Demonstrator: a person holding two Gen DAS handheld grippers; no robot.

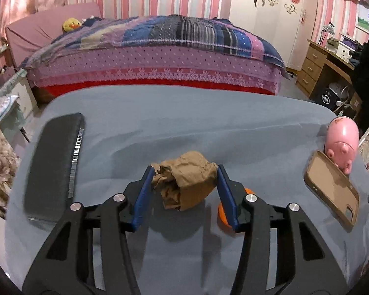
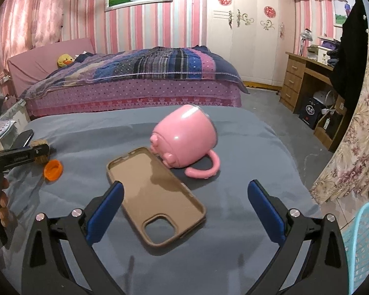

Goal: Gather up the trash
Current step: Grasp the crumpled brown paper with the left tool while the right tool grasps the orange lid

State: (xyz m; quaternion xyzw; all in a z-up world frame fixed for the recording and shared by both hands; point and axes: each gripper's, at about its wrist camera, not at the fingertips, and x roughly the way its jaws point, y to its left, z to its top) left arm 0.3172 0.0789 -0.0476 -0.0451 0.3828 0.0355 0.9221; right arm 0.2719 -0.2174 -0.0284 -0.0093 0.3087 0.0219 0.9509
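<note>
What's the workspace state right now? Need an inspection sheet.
Surface: grey cloth over the table, a little wrinkled.
Job's things: crumpled brown paper; orange cap beside it.
Clutter: tan phone case, open side up; pink mug on its side, against the case; dark phone face down.
Grippers: left gripper shut on the paper; right gripper open, over the case.
Cables: nothing seen.
Surroundings: bed, desk, blue basket at right.
</note>
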